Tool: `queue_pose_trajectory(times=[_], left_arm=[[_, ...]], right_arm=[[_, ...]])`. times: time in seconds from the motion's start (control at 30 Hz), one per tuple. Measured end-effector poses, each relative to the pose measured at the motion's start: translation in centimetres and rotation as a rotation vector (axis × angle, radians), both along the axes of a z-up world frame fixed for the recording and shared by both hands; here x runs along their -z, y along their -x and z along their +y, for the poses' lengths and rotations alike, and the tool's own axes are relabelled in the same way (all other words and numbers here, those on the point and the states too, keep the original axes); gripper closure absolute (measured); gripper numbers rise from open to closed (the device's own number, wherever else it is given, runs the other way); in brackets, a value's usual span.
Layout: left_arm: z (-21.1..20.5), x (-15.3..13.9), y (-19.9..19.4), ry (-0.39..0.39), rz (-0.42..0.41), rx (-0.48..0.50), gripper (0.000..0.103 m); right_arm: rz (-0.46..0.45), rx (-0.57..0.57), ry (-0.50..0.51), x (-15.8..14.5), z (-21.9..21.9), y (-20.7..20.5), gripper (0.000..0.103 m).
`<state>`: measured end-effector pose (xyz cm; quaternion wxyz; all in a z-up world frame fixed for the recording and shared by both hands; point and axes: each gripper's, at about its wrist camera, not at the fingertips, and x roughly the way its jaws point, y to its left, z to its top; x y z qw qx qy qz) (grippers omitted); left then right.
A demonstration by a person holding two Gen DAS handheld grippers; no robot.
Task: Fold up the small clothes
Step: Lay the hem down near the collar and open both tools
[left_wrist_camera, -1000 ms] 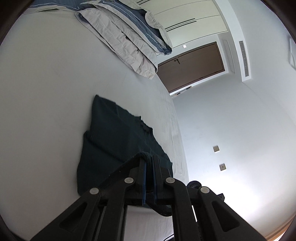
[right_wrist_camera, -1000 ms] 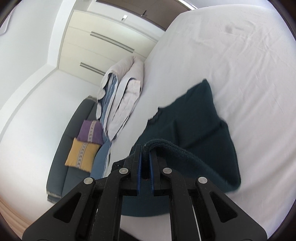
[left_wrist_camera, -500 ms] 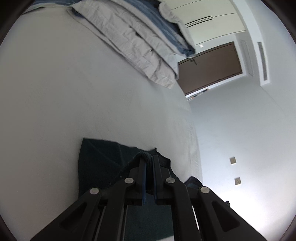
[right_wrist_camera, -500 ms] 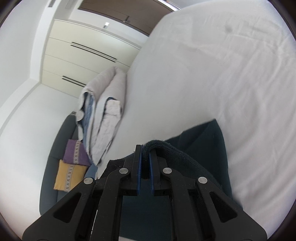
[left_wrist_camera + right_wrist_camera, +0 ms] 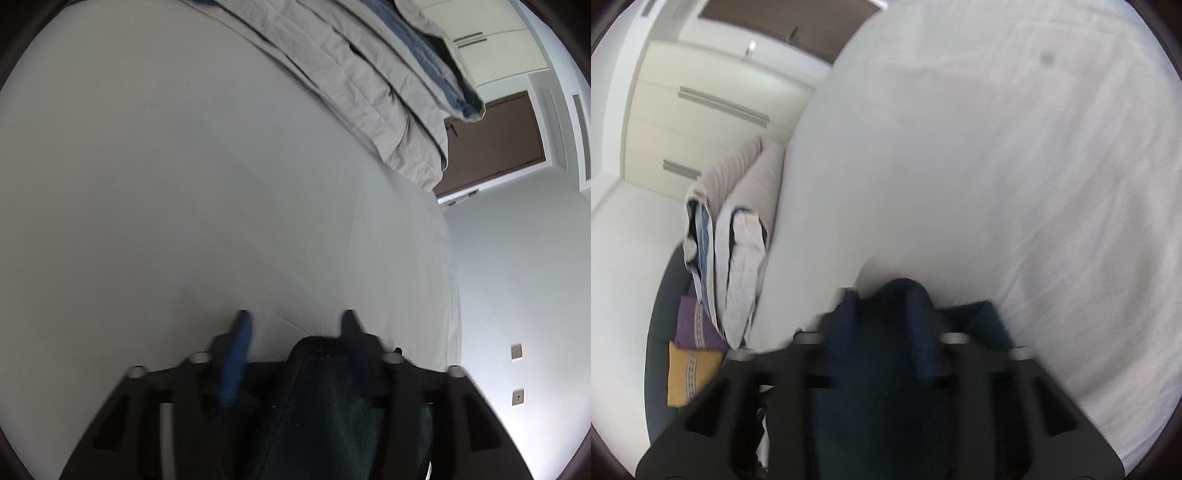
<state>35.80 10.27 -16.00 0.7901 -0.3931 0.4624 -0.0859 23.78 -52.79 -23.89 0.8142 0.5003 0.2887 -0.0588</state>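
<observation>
A dark teal garment (image 5: 325,398) lies on the white bed (image 5: 184,184), bunched between and under my fingers. My left gripper (image 5: 295,321) is open, its fingers spread to either side of a raised fold of the cloth. In the right wrist view the same garment (image 5: 886,369) fills the gap of my right gripper (image 5: 882,295), which is also open, its fingers apart around a hump of cloth. A corner of the garment (image 5: 986,321) lies flat on the sheet to the right. Both views are blurred by motion.
A folded grey and blue duvet (image 5: 369,74) lies along the far side of the bed and also shows in the right wrist view (image 5: 738,240). A dark sofa with purple (image 5: 692,325) and yellow (image 5: 689,373) cushions, wardrobes and a brown door (image 5: 495,144) stand beyond.
Both grippers carried the garment's edge forward across the bed and lowered it. Both have opened from shut on the cloth, and the garment now lies under them.
</observation>
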Motion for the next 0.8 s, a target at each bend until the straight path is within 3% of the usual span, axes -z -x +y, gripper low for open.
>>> queue_pose_trajectory(times=[0.13,0.3,0.57,0.67,0.73,0.8], left_arm=[[-0.5,-2.5,3.1,-0.097,-0.086,0.051,0.047],[-3.4,-2.9,6.8,-0.283,-0.107,0.149,0.047],[-4.5,-1.6,9.7,-0.357,-0.093,0.194,0.048],[-4.5,-1.5,10.0,-0.382,-0.107,0.206,0.061],[-4.6,-1.2,10.1,-0.395,-0.096,0.223,0.076],[-4.5,-1.0,10.2,-0.391,-0.094,0.223,0.083]], right_arm=[[0.005,-0.040,0.094,-1.5,1.1,1.5,0.044],[0.071,-0.168,0.339,-3.7,5.5,4.2,0.047],[0.160,-0.261,0.568,-3.5,8.1,7.9,0.060],[0.183,-0.298,0.588,-2.7,8.7,8.2,0.067],[0.191,-0.311,0.631,-2.3,9.4,8.4,0.068],[0.187,-0.309,0.632,-2.2,9.4,8.6,0.068]])
